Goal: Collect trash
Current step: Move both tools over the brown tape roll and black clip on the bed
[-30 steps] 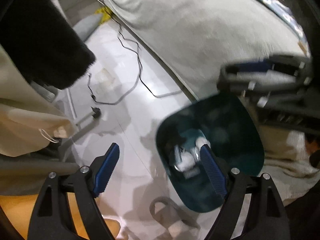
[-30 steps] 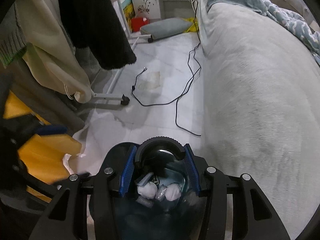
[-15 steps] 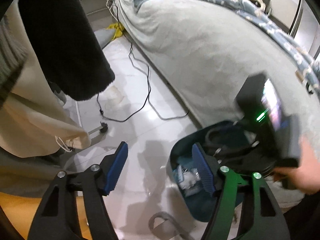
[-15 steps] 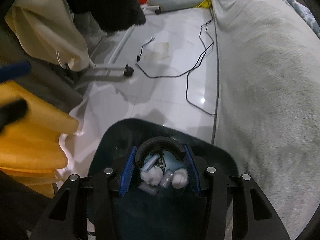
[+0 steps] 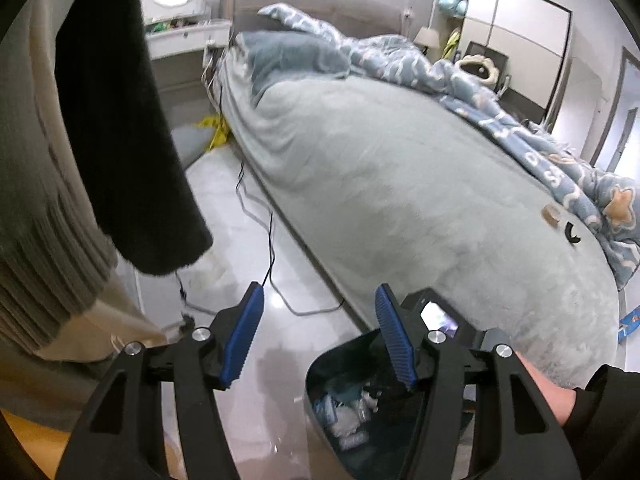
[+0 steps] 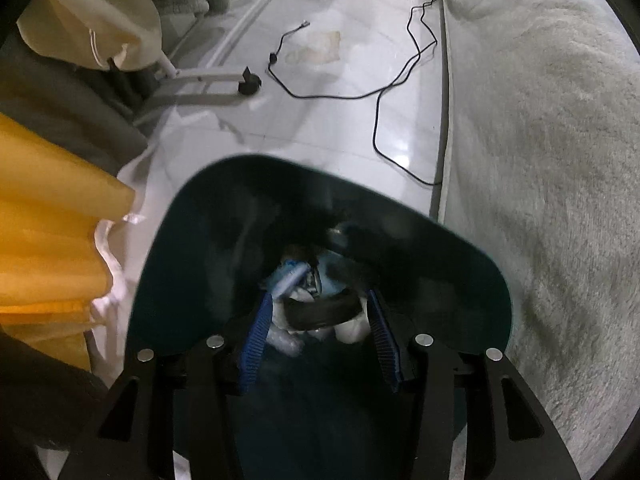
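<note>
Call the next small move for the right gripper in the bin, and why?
Probably open the right gripper wider to drop its load. It is down inside the teal bin with the black ring between its fingers, over tissues. I can't tell whether the pads are pinching the ring.

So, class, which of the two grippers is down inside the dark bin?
The right gripper: its blue fingers sit within the bin's rim, over the trash. The left gripper hangs open outside the bin, above the floor.
</note>
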{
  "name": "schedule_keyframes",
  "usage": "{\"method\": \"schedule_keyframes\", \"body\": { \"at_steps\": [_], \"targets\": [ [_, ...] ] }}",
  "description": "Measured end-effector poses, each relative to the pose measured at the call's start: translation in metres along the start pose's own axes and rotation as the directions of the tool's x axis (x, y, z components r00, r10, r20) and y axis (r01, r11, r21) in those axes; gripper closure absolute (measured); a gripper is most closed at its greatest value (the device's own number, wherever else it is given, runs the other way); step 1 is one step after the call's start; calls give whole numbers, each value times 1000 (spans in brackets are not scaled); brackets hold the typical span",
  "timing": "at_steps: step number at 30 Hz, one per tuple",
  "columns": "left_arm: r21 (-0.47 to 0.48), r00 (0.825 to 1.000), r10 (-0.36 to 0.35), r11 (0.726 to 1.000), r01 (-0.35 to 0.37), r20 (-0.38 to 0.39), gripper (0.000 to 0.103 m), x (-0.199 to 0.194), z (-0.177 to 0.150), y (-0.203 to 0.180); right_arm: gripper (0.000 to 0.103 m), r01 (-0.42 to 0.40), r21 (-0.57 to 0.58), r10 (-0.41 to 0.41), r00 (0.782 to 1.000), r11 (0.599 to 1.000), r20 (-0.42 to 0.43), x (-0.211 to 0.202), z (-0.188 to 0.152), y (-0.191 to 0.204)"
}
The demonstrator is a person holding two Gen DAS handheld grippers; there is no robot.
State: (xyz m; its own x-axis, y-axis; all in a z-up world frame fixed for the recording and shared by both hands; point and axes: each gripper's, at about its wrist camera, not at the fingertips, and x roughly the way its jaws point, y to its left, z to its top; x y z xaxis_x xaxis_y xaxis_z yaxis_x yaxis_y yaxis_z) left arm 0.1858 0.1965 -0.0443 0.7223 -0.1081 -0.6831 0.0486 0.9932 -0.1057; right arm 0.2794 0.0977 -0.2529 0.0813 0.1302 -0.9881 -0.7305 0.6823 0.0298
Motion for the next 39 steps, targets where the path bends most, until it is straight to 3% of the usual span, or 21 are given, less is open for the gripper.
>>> {"method": "schedule_keyframes", "body": {
  "at_steps": [2,9,17,27,39],
  "targets": [
    [15,1000,-1,1000,0,24,41,-4,1,-5,37,3,-3,-3,1000,1000,-11,0,-2,0],
    [2,998,-14,1000,14,66,39,-8,12,-15,34,15,-24,-14,1000,1000,22,-21,-5,0],
    [0,990,-20,1000,20,138,32,-20,29,-34,27,-20,28,15,986,999,168,-70,-11,-23],
    [22,986,-26,1000,22,164,26,-14,39,-63,21,-17,64,-9,920,998,391,-136,-26,-48],
    [62,987,-56,997,47,153,20,1,48,-107,17,38,171,-121,855,984,504,-179,-57,-102]
  ]
}}
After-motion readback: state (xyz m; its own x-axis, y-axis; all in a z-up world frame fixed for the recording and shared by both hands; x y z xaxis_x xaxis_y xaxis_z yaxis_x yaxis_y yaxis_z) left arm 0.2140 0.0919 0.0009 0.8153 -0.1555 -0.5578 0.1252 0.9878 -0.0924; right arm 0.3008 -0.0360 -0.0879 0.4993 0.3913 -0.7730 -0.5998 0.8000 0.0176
